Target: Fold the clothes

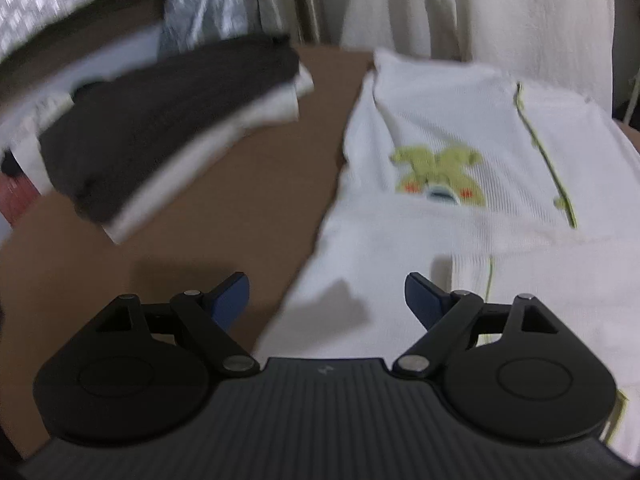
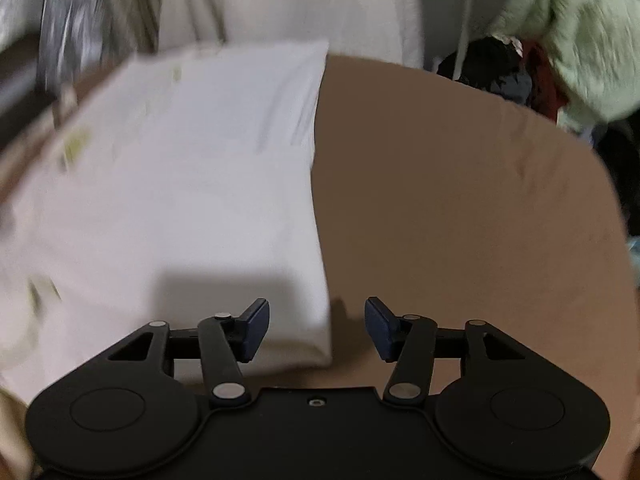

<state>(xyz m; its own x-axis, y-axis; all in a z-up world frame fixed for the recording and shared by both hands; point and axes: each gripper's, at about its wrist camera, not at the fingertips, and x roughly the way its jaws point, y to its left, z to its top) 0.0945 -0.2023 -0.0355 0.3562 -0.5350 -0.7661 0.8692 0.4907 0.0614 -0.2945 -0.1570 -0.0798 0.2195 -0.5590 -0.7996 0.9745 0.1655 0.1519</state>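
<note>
On table (image 2: 460, 184): bare brown room right of garment edge.
Garment (image 1: 460, 128): white, folded flat, green frog print.
Left gripper (image 1: 327, 300): wide, empty.
Right gripper (image 2: 317, 328): parted, empty.

Both wrist views steeply over white garment (image 1: 460, 128)

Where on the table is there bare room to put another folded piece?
Bare brown table lies right of the white garment, up to the far clothes heap. A narrower strip runs between the garment and the dark folded stack.

Dim, motion-blurred fisheye views (edges warped)
</note>
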